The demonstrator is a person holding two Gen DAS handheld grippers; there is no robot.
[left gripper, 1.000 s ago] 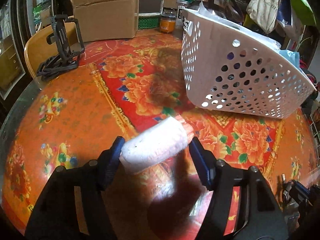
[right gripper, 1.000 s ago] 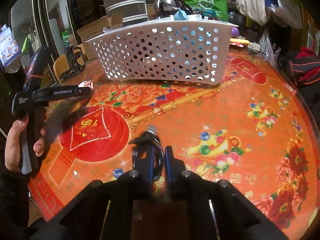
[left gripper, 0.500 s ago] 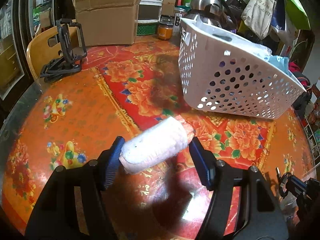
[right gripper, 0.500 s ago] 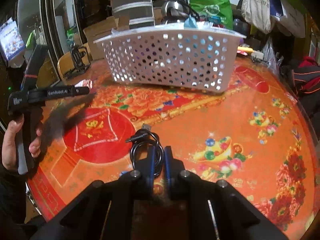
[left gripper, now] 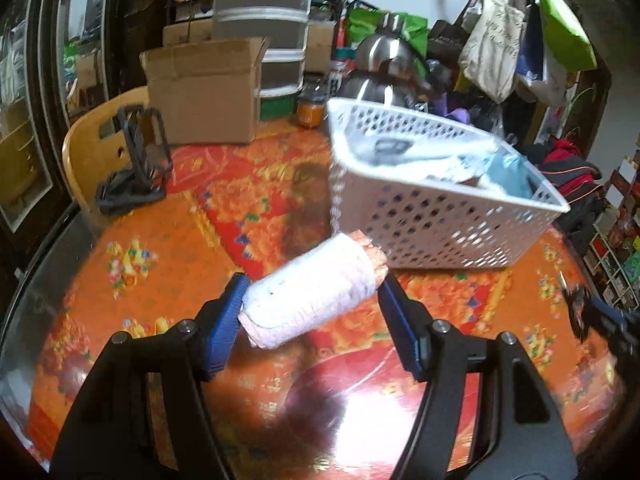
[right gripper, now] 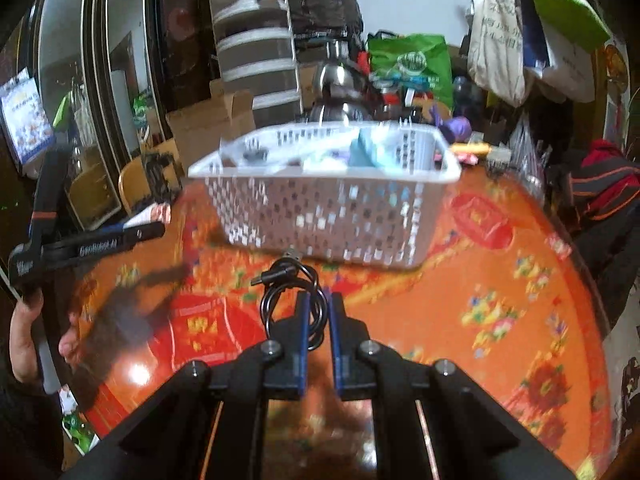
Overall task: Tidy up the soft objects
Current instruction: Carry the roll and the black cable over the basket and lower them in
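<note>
My left gripper [left gripper: 312, 300] is shut on a rolled white towel [left gripper: 312, 288] and holds it above the table, just short of the white perforated basket [left gripper: 436, 236]. The basket holds white and light blue soft items [left gripper: 508, 170]. My right gripper [right gripper: 318, 312] is shut on a coiled black USB cable [right gripper: 292, 284] and holds it in the air in front of the basket [right gripper: 332, 216]. The left gripper shows at the left of the right wrist view [right gripper: 92, 244], held by a hand.
The round table has a red and orange floral cloth [left gripper: 160, 248]. A cardboard box [left gripper: 200, 96], a black stand [left gripper: 136, 160], a jar [left gripper: 310, 110], a steel kettle [left gripper: 384, 64] and drawer units stand behind. A wooden chair [left gripper: 92, 136] is at the left.
Both grippers have risen with their loads. The basket now sits lower in both views and its inside shows. The right gripper has carried the cable closer to the basket.
</note>
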